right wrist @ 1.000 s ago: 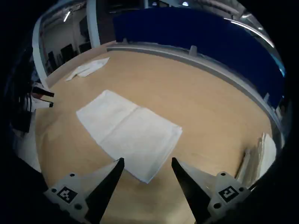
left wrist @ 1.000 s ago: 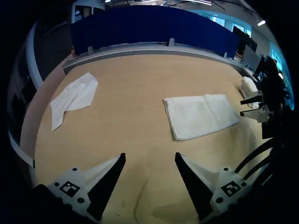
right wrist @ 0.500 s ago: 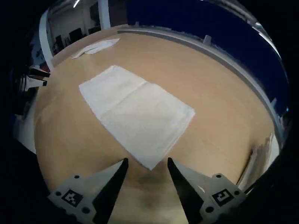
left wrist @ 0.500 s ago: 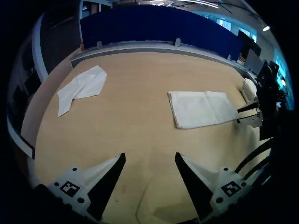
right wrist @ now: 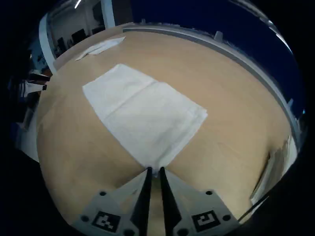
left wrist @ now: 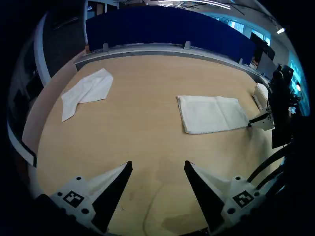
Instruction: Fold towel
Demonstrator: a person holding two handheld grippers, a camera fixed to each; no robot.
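A white towel (right wrist: pixel 145 114), folded flat into a rectangle, lies on the wooden table (right wrist: pixel 228 110). My right gripper (right wrist: pixel 154 173) is shut on its nearest corner, and the cloth tip sits pinched between the two fingers. In the left gripper view the same towel (left wrist: pixel 212 114) lies to the right of centre, with the right gripper (left wrist: pixel 258 122) at its far right corner. My left gripper (left wrist: pixel 157 169) hovers open over bare wood, well short of the towel, with nothing between its fingers.
A second white towel (left wrist: pixel 86 92), loosely rumpled, lies at the table's far left. A stack of folded towels (left wrist: pixel 262 91) sits at the right edge. A blue partition (left wrist: pixel 165 27) runs along the back of the table. Bare wood surrounds the towel.
My right gripper came down to the towel's near corner and its fingers went from wide open to shut on it. The left gripper has barely moved.
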